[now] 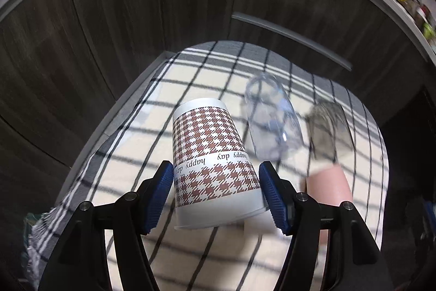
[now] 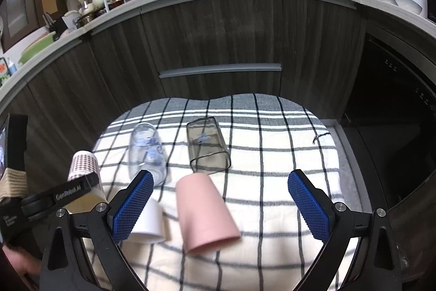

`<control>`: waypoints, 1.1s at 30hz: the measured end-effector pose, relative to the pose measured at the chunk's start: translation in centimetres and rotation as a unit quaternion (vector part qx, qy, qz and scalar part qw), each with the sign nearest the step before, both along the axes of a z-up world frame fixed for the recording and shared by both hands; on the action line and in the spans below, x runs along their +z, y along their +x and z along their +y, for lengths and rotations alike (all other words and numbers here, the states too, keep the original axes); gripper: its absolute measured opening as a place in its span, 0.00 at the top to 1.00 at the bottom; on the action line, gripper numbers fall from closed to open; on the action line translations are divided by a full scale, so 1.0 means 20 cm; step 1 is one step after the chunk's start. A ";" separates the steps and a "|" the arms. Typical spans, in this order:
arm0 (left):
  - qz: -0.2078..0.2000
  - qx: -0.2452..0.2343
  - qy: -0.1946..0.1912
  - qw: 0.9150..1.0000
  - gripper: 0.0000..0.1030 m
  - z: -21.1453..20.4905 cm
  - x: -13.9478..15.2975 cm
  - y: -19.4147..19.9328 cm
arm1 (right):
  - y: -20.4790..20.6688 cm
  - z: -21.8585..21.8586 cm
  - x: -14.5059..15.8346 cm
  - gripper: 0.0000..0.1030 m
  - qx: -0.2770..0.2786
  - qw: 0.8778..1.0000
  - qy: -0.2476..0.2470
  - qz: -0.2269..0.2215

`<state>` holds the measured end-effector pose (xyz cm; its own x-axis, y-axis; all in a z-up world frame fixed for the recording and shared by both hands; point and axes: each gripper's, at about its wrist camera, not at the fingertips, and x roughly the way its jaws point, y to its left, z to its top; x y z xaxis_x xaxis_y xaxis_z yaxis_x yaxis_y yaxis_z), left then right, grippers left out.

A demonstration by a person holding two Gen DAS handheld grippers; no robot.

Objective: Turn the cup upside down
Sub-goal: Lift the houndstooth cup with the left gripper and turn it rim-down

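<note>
The checked cloth (image 2: pixel 272 209) covers the whole table in front of the dark kitchen cabinets (image 2: pixel 218 32), and all the cups stand or lie on it. My left gripper (image 1: pixel 216 191) holds the patterned paper cup (image 1: pixel 212 162) between its two blue pads (image 1: pixel 163 198); both pads touch the cup wall, so this gripper is clenched on the cup. The cup is already bottom-up: the narrow closed base points away from me and the wide rim is low, near the cloth. It is a little tilted, and I cannot tell if the rim touches the cloth yet.

My right gripper (image 2: pixel 220 206) is wide apart and grasps nothing. Between its fingers the pink cup (image 2: pixel 204 212) lies on its side, and a white cup (image 2: pixel 148 220) is just beside its left pad. Further away lie a clear glass (image 2: pixel 147 149) and a smoky square cup (image 2: pixel 207 146), also on their sides.

To finish this step well, I think I must bring the rim level, lower it flat on the cloth, and release slowly, because the paper wall is soft and bends easily.

On the paper cup I read "happy day", upside down. On the left gripper's body, seen from the right wrist, stands "GenRobot.AI".
</note>
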<state>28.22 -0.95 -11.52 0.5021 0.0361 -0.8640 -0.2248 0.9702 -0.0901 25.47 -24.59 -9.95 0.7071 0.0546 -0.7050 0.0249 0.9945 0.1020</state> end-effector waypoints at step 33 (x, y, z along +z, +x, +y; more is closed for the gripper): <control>0.069 -0.236 0.006 0.969 0.35 -0.59 -0.32 -0.68 | -0.77 -0.31 -0.15 0.04 -0.049 0.995 -0.029 0.078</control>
<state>14.69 -12.72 -17.87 0.3448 -0.1594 -0.9250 0.2362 0.9685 -0.0789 10.01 -30.78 -12.86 0.5893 -0.0527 -0.8062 0.1331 0.9906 0.0325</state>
